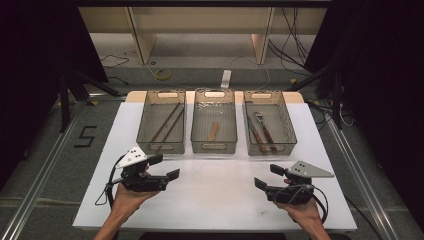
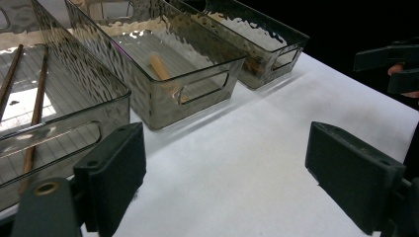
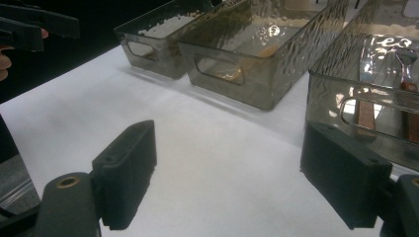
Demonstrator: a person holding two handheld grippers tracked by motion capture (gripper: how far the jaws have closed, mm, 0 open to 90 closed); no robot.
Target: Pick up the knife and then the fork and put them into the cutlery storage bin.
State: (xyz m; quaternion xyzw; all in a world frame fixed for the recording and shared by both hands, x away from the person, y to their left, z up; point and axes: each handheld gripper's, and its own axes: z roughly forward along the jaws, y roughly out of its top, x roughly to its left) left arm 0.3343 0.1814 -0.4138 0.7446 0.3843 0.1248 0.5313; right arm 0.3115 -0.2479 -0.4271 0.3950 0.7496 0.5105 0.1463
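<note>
Three smoky, see-through plastic bins with rippled walls and cut-out handles stand in a row across the far half of the white bench [image 1: 215,195], just beside one another. The left bin [image 1: 161,145] holds a pair of dark brown chopsticks [image 1: 169,122] lying side by side, slanted from near left to far right; in the left gripper view they show as two thin brown rods on the ribbed floor. The middle bin [image 1: 214,146] holds one short, light wooden-coloured piece [image 1: 214,131] lying lengthwise near its centre; what kind of utensil it is cannot be told. The right bin [image 1: 270,147] holds two pieces of cutlery with reddish-brown handles [image 1: 262,131] and shiny metal heads, one of them a fork, pointing to the far side.

Both tongs sit on the near half of the bench, well apart from each other and near the bins without touching them. The left tongs [image 1: 167,167] are held in the person's left hand [image 1: 127,195] in front of the left bin, black jaws spread wide with nothing between them. The right tongs [image 1: 269,176] are held in the right hand [image 1: 300,212] in front of the right bin, likewise gaping wide and gripping nothing
</note>
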